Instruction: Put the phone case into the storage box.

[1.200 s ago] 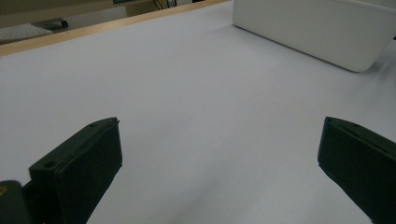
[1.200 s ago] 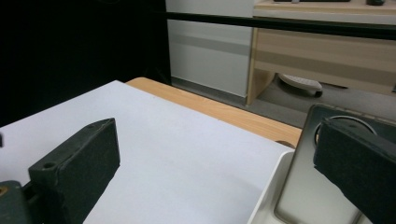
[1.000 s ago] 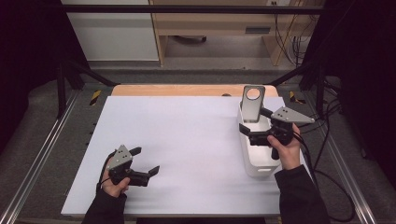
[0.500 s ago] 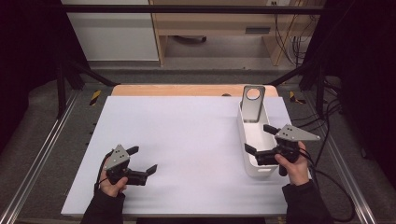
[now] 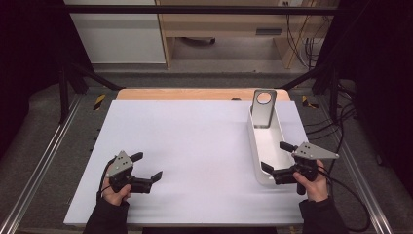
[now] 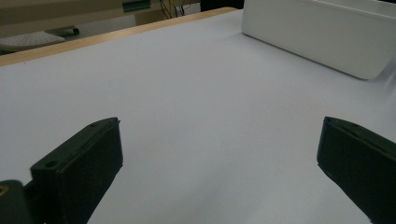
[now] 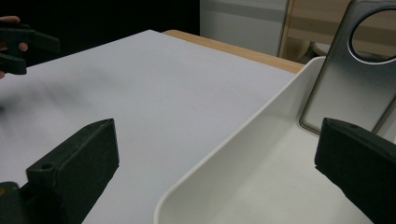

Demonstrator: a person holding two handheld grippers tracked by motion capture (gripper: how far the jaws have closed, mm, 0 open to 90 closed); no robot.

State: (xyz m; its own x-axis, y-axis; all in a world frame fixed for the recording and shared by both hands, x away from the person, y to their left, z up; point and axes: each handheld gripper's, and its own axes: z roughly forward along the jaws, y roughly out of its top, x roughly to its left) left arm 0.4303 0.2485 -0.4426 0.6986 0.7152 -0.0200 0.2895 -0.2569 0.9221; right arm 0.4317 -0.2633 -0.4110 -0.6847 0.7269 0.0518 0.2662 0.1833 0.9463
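Right tongs wide open, nothing held, straddling near end of white tray | tray's long axis runs straight ahead, metal plate at far end | left tongs also wide, well off on bare counter

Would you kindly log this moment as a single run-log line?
left tool: open, over bare sheet | right tool: open, at near end of white tray | metal plate: leaning at tray's far end

A long white tub is set on the table's right side; a grey plate with a round hole is leaned up inside its far end.
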